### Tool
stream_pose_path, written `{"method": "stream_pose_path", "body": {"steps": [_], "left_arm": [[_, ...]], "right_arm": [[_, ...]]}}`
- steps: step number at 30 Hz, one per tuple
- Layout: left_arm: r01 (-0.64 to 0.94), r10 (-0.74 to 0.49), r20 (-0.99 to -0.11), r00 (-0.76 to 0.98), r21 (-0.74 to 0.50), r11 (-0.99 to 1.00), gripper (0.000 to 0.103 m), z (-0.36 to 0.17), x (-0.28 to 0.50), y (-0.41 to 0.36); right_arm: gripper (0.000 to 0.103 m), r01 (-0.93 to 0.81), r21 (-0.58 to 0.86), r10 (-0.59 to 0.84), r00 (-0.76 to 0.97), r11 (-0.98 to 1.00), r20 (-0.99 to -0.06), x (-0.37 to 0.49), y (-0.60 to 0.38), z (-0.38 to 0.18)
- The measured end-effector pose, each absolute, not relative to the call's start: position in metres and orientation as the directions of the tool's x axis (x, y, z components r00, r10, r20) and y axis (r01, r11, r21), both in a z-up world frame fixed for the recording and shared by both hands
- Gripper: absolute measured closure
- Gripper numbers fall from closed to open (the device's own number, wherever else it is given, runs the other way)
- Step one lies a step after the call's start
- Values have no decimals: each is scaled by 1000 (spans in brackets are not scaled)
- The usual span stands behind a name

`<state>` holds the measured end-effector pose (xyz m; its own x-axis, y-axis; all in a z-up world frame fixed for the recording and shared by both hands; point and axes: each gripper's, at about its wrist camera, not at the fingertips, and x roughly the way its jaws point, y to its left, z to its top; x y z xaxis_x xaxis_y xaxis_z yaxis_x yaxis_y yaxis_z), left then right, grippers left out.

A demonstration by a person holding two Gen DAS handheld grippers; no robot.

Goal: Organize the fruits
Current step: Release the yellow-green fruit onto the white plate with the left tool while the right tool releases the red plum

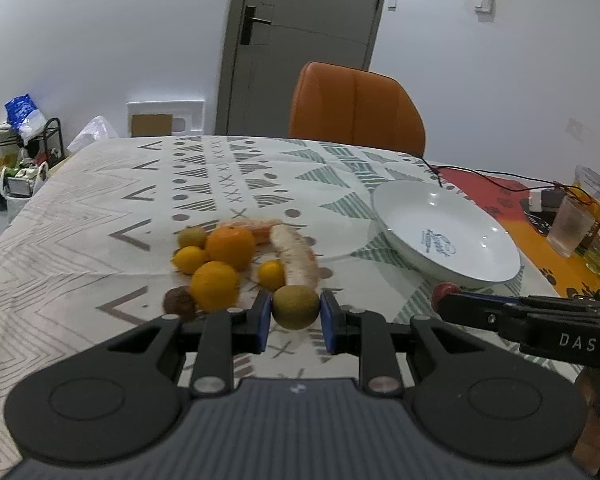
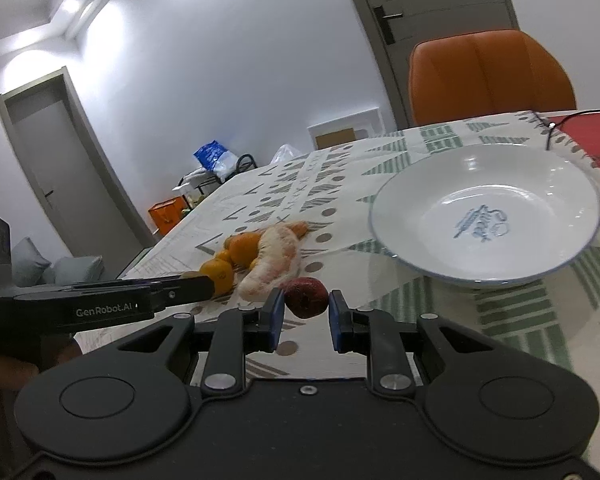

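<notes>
A home dining room is showing here: a patterned tablecloth [image 1: 100, 200] is covering the desk, an orange padded chair [image 1: 356, 108] is standing at top centre, grey interior doors [image 2: 56, 164] are lining white walls, and cushions [image 2: 28, 264] are lying at lower left.

Your tongs [image 1: 296, 314] matt black plastic with smooth blue pads, dull fuzzy-skinned kiwi [image 1: 296, 307] between them, glossy white glazed plate [image 1: 452, 240], matt printed cloth over your worktop [image 1: 100, 216], dimpled orange peel [image 1: 230, 246], smooth orange leather-look chair [image 1: 356, 108].
</notes>
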<state>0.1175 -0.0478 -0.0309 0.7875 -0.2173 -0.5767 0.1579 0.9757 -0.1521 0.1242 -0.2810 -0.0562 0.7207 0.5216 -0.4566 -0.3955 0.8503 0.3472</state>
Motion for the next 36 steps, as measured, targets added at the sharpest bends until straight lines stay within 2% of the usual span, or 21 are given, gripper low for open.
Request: {"method": "stream_pose_path", "body": {"steps": [36], "left_arm": [[327, -333, -577, 746, -118, 938, 78, -27, 171, -149]], "right_arm": [[81, -217, 387, 385, 816, 896, -432, 146, -378, -60]]}}
